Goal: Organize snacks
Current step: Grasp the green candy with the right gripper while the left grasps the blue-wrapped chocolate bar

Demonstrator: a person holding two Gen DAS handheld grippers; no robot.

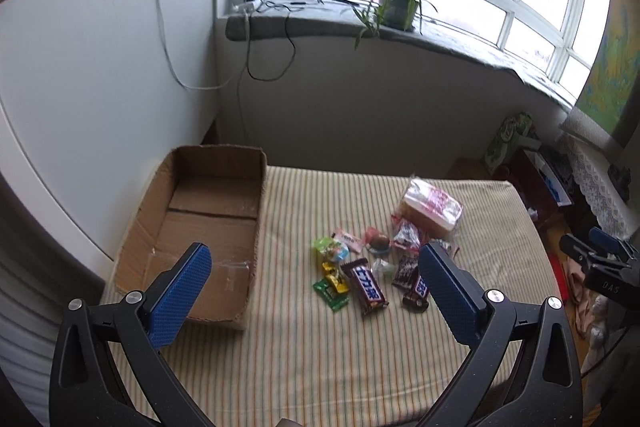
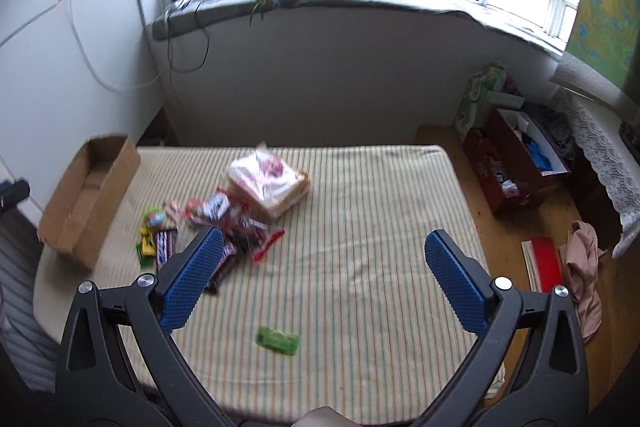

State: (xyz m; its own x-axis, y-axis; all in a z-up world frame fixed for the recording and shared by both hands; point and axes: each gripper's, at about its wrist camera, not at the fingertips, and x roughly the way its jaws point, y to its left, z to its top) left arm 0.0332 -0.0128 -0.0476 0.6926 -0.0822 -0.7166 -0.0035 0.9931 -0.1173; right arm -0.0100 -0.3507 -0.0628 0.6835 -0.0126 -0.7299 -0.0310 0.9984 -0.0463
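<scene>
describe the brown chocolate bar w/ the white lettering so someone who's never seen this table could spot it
On the striped tablecloth, right of the open cardboard box, lies a cluster of snacks in front of a bagged bread loaf. The brown chocolate bar sits at the cluster's near edge, just right of two small green and yellow candies. It is the long dark wrapper with bold white characters.

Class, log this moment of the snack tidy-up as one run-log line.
left gripper: open, empty | right gripper: open, empty | cardboard box: empty | snacks: piled on striped table
</scene>
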